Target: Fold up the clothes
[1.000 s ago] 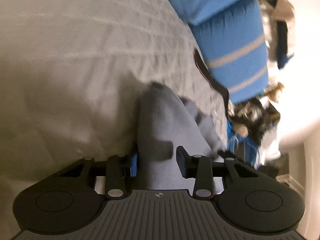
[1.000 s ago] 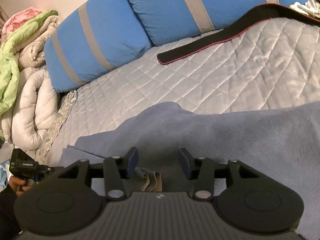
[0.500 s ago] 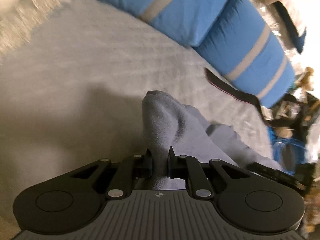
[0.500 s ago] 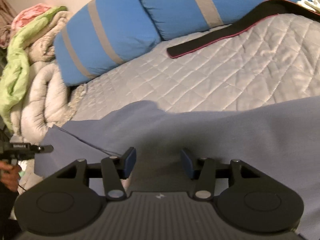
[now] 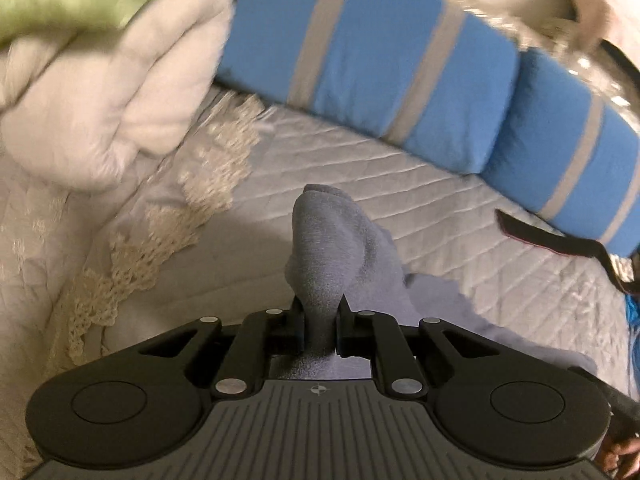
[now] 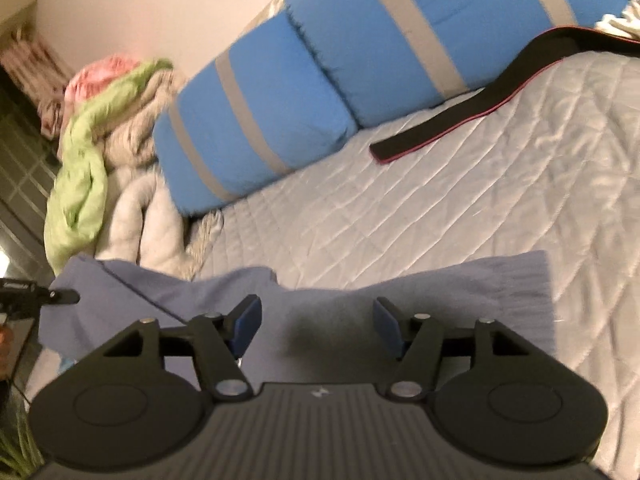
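Observation:
A grey-blue fleece garment [image 5: 340,248] rises in a bunched fold from my left gripper [image 5: 320,316], which is shut on it and holds it above the quilted bed. In the right wrist view the same garment [image 6: 460,292] lies stretched across the quilt, its ribbed hem at the right. My right gripper [image 6: 316,320] hovers over the cloth, open, with nothing between its blue-padded fingers [image 6: 246,322]. The left gripper [image 6: 60,296] shows small at the far left, pinching the garment's corner.
A pale quilted bedspread [image 6: 460,184] covers the bed. Two blue pillows with grey stripes [image 6: 248,128] lie along the back. A black strap with a red edge [image 6: 460,120] rests on the quilt. Piled white and green bedding [image 5: 100,92] and lace trim [image 5: 132,256] sit at the left.
My left gripper closed on the garment and has swung left with it, bringing the bedding pile into view. The garment is pulled flatter under my open right gripper.

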Demonstrator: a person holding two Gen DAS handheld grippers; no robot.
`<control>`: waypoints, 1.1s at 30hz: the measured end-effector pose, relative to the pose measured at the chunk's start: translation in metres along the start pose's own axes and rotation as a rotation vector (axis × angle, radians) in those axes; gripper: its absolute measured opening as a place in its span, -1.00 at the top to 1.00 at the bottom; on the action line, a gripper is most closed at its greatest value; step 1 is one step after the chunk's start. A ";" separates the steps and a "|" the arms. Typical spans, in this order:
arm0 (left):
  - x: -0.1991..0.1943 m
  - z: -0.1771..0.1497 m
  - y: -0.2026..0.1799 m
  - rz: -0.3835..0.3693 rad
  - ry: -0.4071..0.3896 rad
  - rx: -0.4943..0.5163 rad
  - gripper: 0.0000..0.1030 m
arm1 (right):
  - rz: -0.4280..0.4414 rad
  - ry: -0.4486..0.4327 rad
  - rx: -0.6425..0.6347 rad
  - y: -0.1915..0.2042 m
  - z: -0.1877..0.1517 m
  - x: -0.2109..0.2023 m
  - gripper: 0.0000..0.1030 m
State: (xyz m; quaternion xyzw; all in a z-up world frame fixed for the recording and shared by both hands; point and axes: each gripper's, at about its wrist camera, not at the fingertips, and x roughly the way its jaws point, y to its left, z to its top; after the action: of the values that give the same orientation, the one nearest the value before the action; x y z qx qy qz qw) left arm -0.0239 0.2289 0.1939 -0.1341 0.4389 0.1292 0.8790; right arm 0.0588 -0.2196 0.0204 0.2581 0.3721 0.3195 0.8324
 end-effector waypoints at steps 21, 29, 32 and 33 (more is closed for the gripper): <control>0.020 -0.041 -0.180 -0.320 0.166 0.008 0.76 | 0.044 -0.167 0.123 -0.057 0.006 -0.054 -0.50; 0.041 -0.050 -0.226 -0.385 0.224 0.032 0.75 | 0.055 -0.212 0.163 -0.071 0.010 -0.063 -0.52; 0.053 -0.054 -0.239 -0.389 0.242 0.042 0.75 | 0.058 -0.225 0.175 -0.076 0.012 -0.066 -0.53; 0.058 -0.055 -0.242 -0.387 0.247 0.047 0.75 | 0.059 -0.222 0.175 -0.077 0.012 -0.066 -0.53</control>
State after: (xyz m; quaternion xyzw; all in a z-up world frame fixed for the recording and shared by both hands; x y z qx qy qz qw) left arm 0.0526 -0.0095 0.1447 -0.2102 0.5123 -0.0696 0.8297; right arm 0.0602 -0.3204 0.0058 0.3742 0.2963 0.2797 0.8331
